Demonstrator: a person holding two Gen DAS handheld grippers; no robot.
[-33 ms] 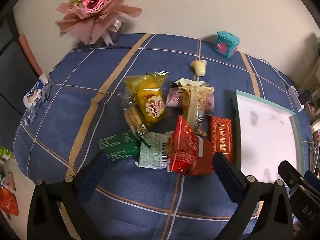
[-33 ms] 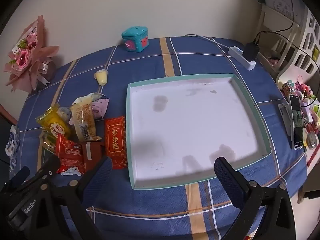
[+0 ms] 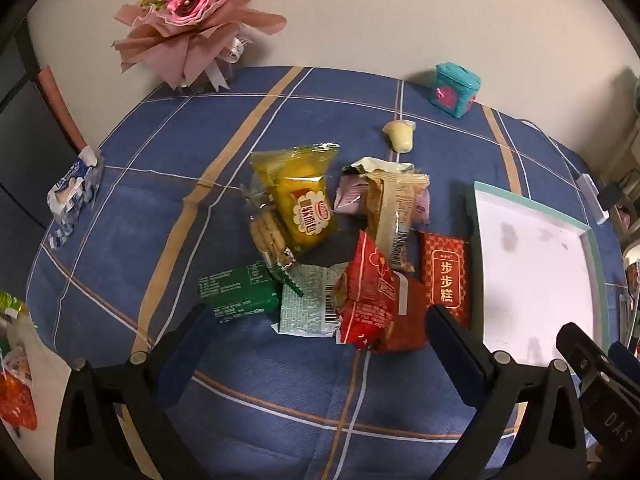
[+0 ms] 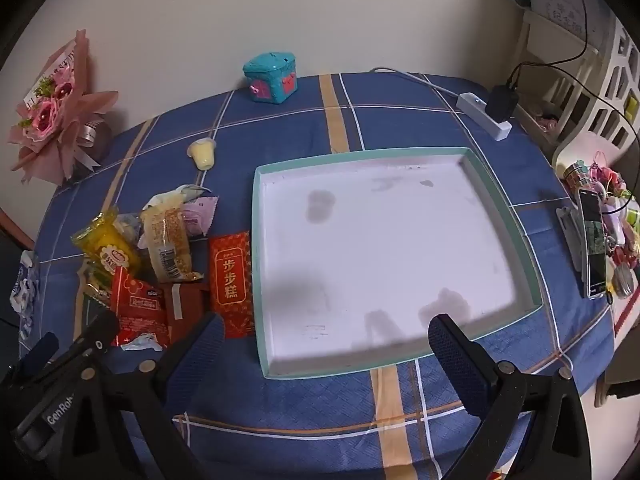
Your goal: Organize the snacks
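Note:
A pile of snack packets lies on the blue checked tablecloth: a yellow cake packet (image 3: 300, 196), a beige packet (image 3: 394, 208), a red puffed packet (image 3: 368, 296), a flat red bar (image 3: 446, 276), a green box (image 3: 236, 292) and a pale green packet (image 3: 310, 300). A jelly cup (image 3: 400, 138) lies behind them. An empty white tray with a teal rim (image 4: 532, 264) sits to their right. My left gripper (image 3: 320, 334) is open above the pile's near edge. My right gripper (image 4: 326, 342) is open over the tray's near edge.
A pink bouquet (image 3: 188, 12) and a teal box (image 4: 272, 76) stand by the wall. A power strip (image 4: 486, 116) lies at the back right, a phone (image 4: 594, 244) and trinkets at the right edge. A blue-white packet (image 3: 72, 188) lies far left.

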